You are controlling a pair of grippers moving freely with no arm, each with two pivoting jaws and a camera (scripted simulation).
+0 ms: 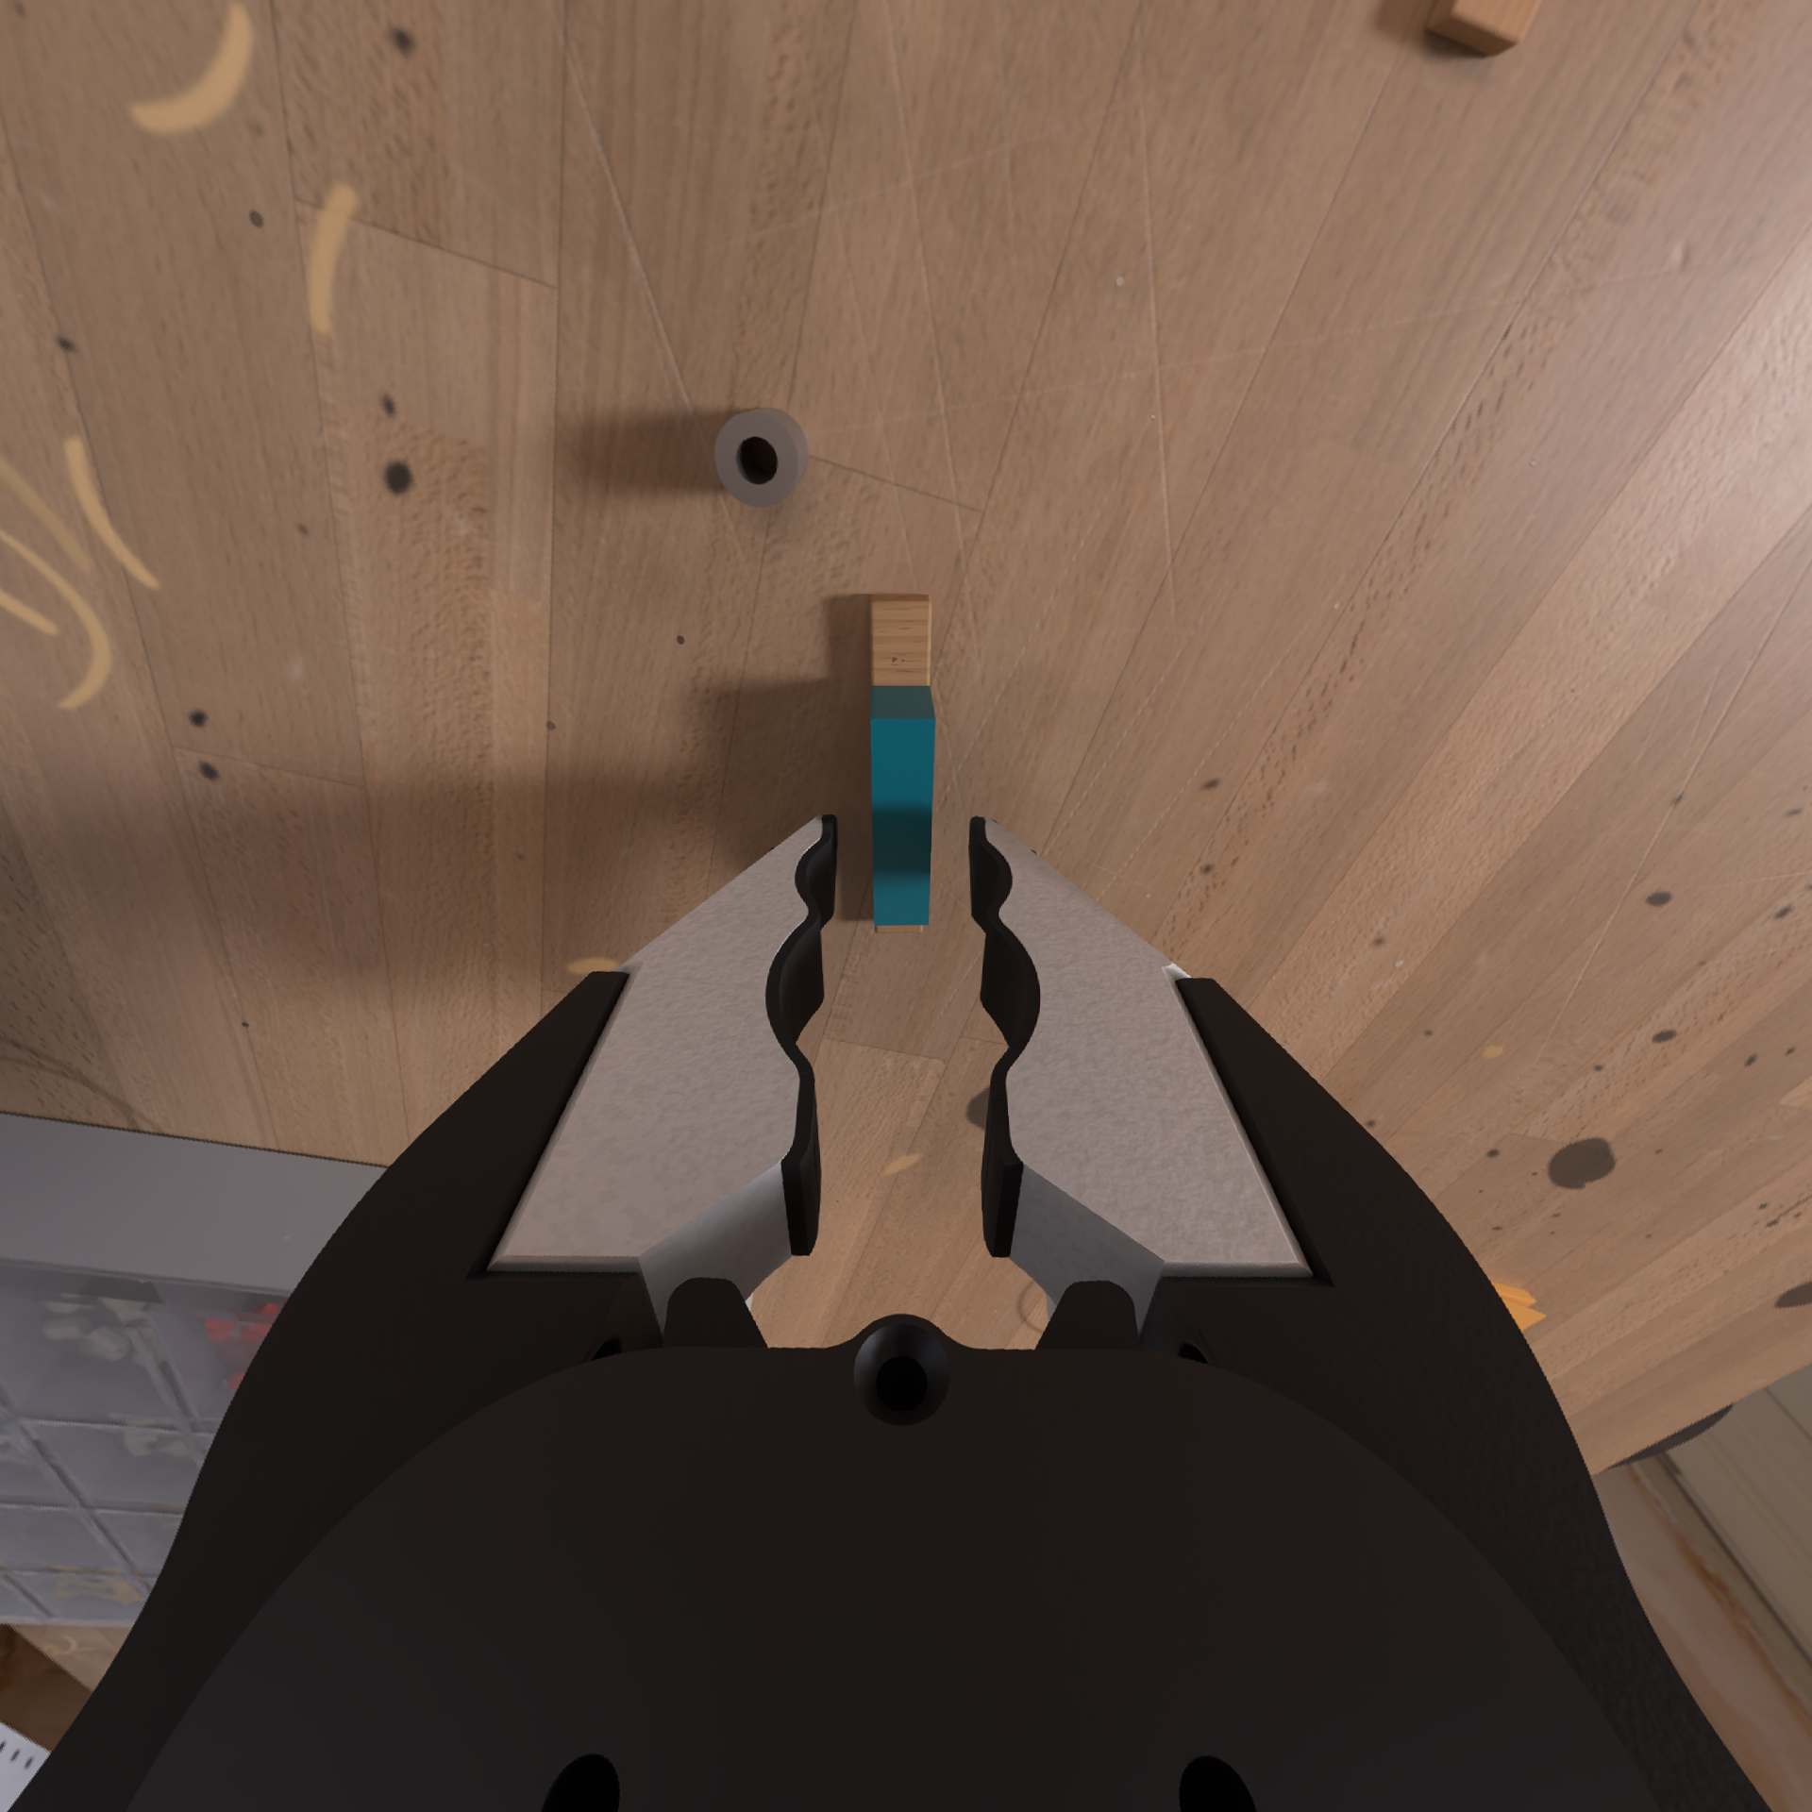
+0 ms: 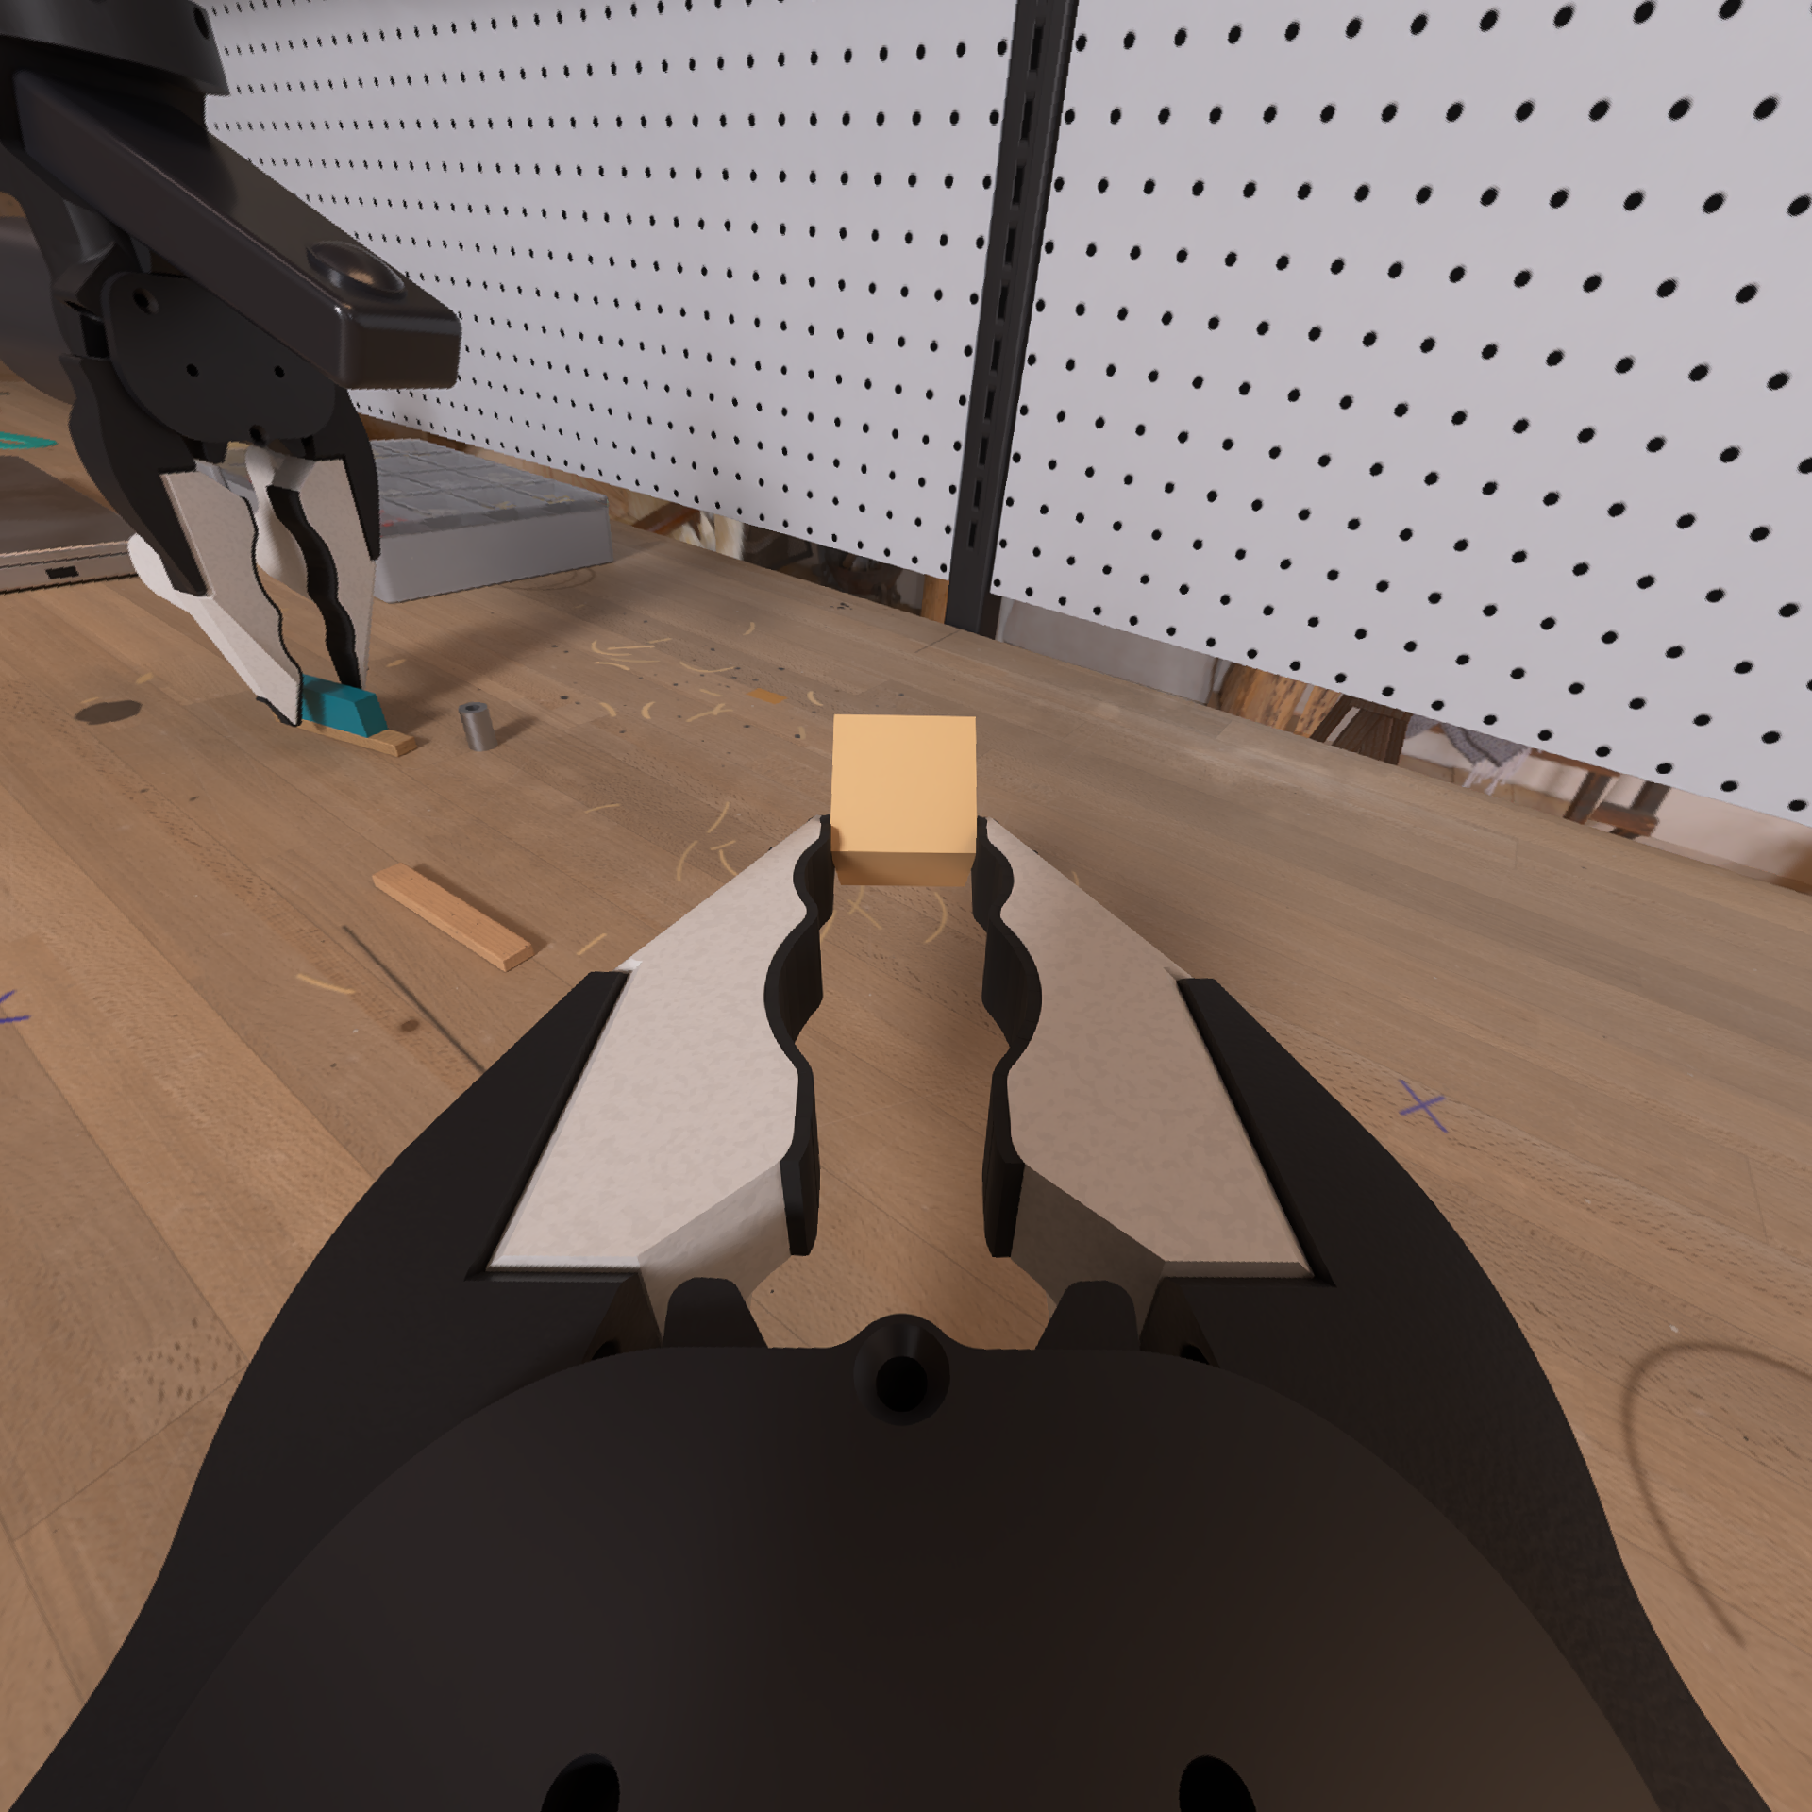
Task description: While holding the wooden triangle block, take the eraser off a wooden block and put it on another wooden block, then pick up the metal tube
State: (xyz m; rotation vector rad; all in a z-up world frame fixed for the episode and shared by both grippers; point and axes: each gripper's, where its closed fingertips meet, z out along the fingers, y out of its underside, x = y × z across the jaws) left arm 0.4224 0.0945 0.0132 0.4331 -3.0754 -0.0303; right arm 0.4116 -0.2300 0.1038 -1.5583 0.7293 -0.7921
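Note:
A teal eraser [image 1: 902,784] lies on a thin flat wooden block [image 1: 900,639] on the workbench. My left gripper [image 1: 902,829] is open and points down, one fingertip on each side of the eraser's near end with a small gap on both sides. A short grey metal tube [image 1: 760,457] stands upright just beyond. In the right wrist view, my right gripper [image 2: 902,843] is shut on the wooden triangle block [image 2: 902,784] and holds it above the bench. That view also shows the left gripper [image 2: 316,694], the eraser [image 2: 345,706], its block [image 2: 377,742] and the tube [image 2: 477,726].
A second flat wooden block [image 2: 453,917] lies on the bench between the two grippers; it also shows in the left wrist view [image 1: 1471,25]. A grey parts box [image 2: 490,520] sits against the white pegboard wall [image 2: 1373,343] at the back.

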